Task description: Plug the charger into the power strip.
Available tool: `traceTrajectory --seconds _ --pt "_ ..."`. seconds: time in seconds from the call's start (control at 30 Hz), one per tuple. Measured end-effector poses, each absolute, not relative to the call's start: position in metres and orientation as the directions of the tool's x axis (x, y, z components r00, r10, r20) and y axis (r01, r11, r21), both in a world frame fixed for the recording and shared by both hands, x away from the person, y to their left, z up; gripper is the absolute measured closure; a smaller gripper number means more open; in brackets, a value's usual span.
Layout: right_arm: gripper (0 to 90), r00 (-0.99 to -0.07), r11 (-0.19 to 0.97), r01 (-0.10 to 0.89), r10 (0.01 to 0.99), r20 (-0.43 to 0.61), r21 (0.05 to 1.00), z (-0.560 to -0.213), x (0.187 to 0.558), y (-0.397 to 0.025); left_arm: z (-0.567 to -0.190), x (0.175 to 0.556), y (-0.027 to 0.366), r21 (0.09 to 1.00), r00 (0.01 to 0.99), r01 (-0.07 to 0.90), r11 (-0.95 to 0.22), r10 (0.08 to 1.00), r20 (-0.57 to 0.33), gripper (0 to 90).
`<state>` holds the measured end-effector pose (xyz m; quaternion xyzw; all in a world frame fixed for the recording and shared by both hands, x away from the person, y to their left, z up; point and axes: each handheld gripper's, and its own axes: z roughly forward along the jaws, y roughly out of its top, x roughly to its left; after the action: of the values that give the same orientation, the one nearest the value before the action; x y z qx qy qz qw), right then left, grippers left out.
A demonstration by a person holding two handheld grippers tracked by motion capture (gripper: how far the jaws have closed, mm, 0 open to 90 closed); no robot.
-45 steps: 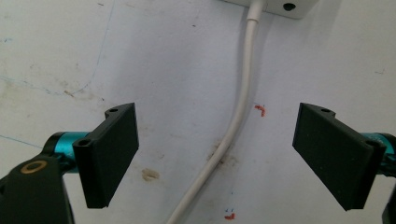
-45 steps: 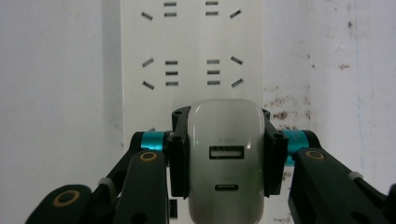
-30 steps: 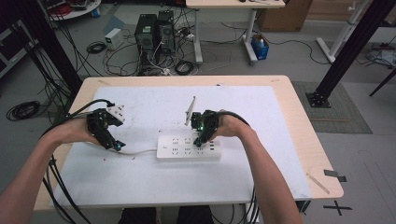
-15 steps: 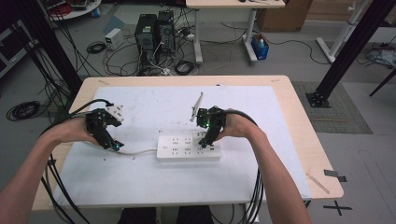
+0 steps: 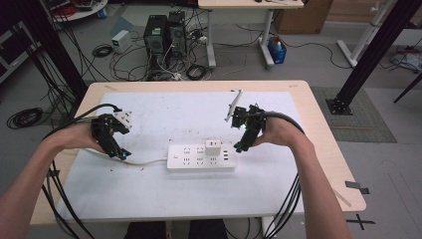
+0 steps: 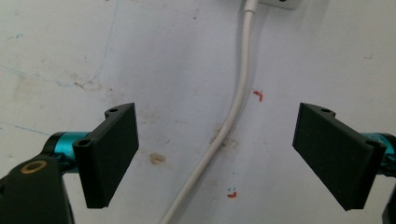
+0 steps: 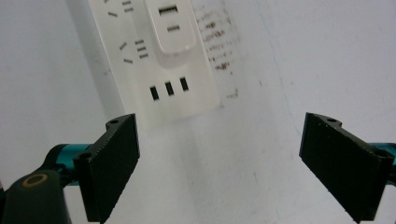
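Note:
A white power strip (image 5: pixel 200 157) lies in the middle of the white table top, with a white charger block (image 5: pixel 213 147) plugged into it. Its white cord (image 5: pixel 144 162) runs off to the left. My left gripper (image 5: pixel 121 154) hovers open over that cord (image 6: pixel 232 116), which passes between its jaws untouched. My right gripper (image 5: pixel 239 148) is open just past the strip's right end, with nothing between its jaws. In the right gripper view the strip's end (image 7: pixel 159 65) with three USB slots and the charger (image 7: pixel 170 25) lie ahead.
The white mat (image 5: pixel 278 169) covers most of the wooden table (image 5: pixel 328 164). Black cables trail from both grippers off the front edge. A thin grey plate (image 5: pixel 232 105) sticks up behind the right gripper. Computers and cables sit on the floor beyond the table.
My right gripper has drawn back to the right, from over the charger to just off the strip's right end. The left gripper has barely moved.

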<state>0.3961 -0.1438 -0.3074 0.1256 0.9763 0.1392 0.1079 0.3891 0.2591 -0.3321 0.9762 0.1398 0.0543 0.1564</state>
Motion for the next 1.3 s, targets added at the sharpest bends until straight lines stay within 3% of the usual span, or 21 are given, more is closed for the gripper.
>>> traceTrajectory --seconds 0.13,1.3 --pt "11.7 -0.938 0.935 0.245 0.296 -0.180 0.257 -0.306 0.393 -0.157 -0.334 0.389 0.261 0.310 0.954 0.259 -0.915 0.291 0.063 14.5" --pt "11.7 -0.927 0.925 0.285 0.332 -0.174 0.250 -0.323 0.391 -0.174 -0.337 0.389 0.252 0.290 0.961 0.244 -0.926 0.271 0.056 14.5"
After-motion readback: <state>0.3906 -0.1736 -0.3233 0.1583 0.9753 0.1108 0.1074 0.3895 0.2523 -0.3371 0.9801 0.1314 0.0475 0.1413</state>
